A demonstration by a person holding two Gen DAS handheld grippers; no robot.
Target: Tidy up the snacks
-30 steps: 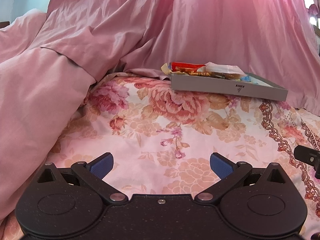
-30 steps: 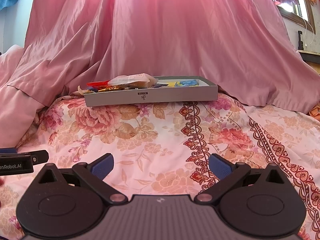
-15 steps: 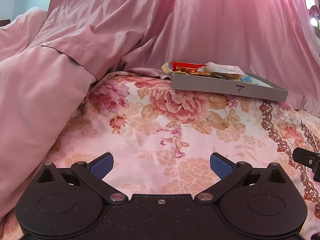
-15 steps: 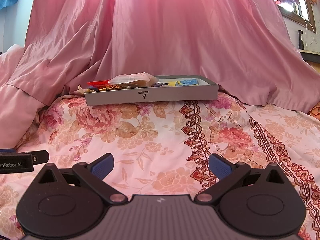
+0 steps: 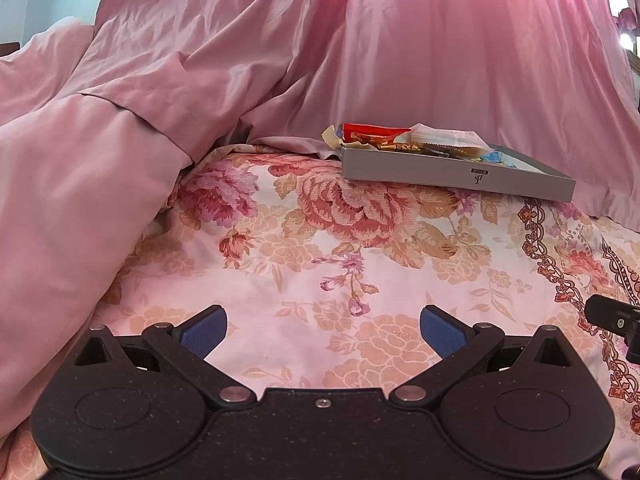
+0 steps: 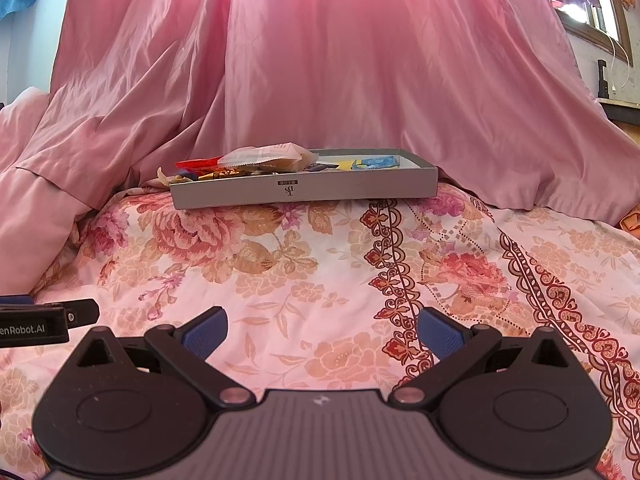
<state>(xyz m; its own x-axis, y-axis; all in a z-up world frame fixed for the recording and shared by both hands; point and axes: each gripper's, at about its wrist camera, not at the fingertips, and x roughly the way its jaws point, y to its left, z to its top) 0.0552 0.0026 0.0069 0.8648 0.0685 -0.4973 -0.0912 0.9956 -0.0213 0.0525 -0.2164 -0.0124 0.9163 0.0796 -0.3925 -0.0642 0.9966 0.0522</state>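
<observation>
Now, from the left wrist view, the gray tray (image 5: 456, 174) of snacks (image 5: 408, 140) lies far ahead on the flowery bed cover (image 5: 320, 248) — its long side runs left to right, slanting away rightward. The left gripper (image 5: 322, 330) has its blue fingers (image 5: 202, 330) spread wide, holding nothing.

From the right wrist view, the tray (image 6: 304, 190) sits broadside, straight ahead — wrappers (image 6: 264, 158) piled at its left end. The right gripper (image 6: 322, 330) is wide apart too, empty, over the bed.

bright, pink-tinted | backlit through curtain (image 6: 360, 60) | sharp | fisheye-bent edges
</observation>
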